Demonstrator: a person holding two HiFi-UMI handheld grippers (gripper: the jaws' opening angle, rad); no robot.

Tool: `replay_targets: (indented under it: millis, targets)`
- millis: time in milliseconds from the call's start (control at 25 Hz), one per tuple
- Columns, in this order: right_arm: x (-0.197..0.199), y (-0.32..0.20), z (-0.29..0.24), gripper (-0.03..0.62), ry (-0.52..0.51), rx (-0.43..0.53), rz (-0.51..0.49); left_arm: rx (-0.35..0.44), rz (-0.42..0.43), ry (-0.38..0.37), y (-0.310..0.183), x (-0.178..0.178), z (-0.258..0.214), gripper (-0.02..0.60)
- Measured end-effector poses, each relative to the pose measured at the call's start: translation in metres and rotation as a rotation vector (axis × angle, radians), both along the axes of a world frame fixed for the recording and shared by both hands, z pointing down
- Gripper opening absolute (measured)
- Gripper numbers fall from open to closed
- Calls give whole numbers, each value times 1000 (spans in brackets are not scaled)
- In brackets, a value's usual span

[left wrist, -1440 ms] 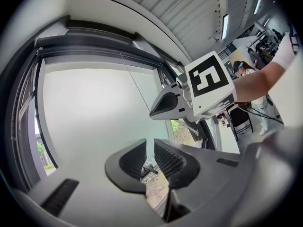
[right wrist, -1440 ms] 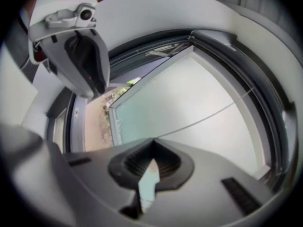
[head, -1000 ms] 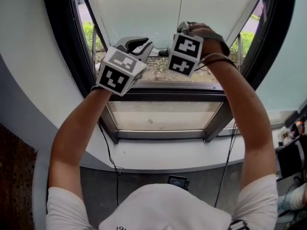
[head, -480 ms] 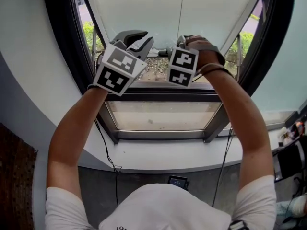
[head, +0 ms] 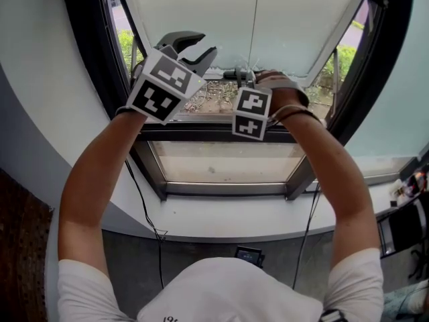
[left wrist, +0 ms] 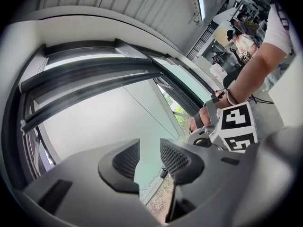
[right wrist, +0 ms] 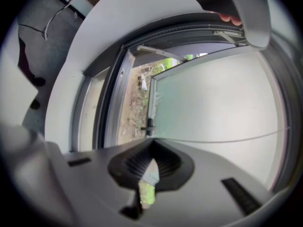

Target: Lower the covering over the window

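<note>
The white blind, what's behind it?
Below the blind, green bushes and stony ground show outside. Behind the blind itself everything is covered, so I can't tell what's there. The right tongs pinch its cord.

Sill (head: 221, 219): white, curved, running under the window frame (head: 221, 188). Two thin black cables (head: 142, 200) cross it, one on each side, and drop to the grey floor (head: 127, 267). One small black device (head: 249, 254) rests on the floor near the sill's foot.
</note>
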State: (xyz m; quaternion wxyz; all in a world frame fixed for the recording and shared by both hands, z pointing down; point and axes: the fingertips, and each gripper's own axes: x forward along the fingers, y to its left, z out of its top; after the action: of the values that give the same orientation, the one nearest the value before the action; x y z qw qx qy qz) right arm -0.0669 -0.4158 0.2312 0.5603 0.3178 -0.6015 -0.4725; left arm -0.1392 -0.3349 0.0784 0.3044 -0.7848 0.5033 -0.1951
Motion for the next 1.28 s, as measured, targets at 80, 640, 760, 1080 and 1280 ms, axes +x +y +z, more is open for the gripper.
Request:
replay_targets:
  millis: [80,640,760,1080,1280]
  targets:
    - [1,1,5,21,1,-10,6,-2,-3,-22,-1,-1,-4,151]
    - [10,10,53,21,65,-99,28,91,-143,-254,-18,-29,-49,196]
    - [10,11,63,21,61,-122,33,110,-179,-287,-24,-37,-60,199]
    - [10,14,83,21,51,-164,40,163,-280,-503,-44,-49,-71,218]
    - [10,14,89,21,42,-175,47,170,-297,-513,-55,-50,-78,226]
